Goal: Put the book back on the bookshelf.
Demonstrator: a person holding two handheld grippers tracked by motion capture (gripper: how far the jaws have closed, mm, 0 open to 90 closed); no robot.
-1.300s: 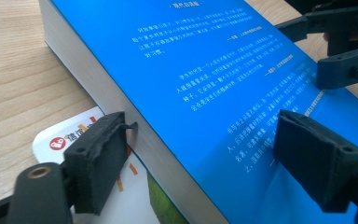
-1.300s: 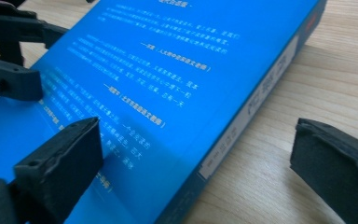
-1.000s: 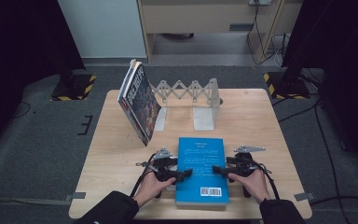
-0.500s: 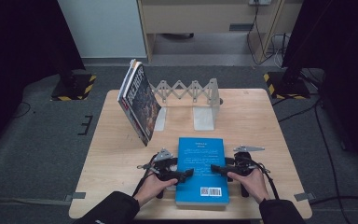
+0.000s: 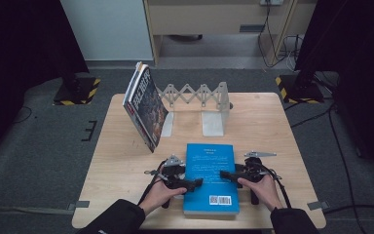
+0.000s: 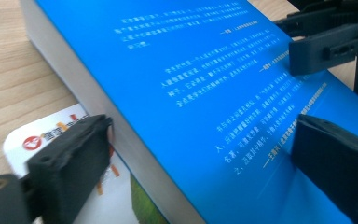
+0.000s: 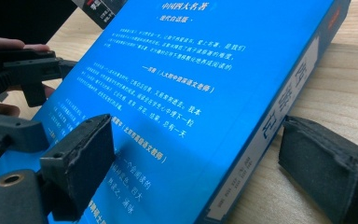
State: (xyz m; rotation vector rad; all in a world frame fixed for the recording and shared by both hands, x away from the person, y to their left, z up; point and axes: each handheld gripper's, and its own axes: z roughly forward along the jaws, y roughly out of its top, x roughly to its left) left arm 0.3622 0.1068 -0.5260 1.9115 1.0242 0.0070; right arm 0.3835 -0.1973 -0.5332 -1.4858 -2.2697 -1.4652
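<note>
Both of your hand-held grippers, left hand-held gripper [image 5: 193,182] and right hand-held gripper [image 5: 225,174], gape wide, each straddling an edge of the blue book [image 5: 210,175] without clamping it.

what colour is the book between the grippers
Bright blue book, clearest in the high view.

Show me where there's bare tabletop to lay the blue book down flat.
Bare wood lies right of the bookend rack, out to the table edge, and left of the blue book below the leaning book. The near edge is crowded by both grippers.

Blue book's [image 6: 205,93] cover text illegible
</note>
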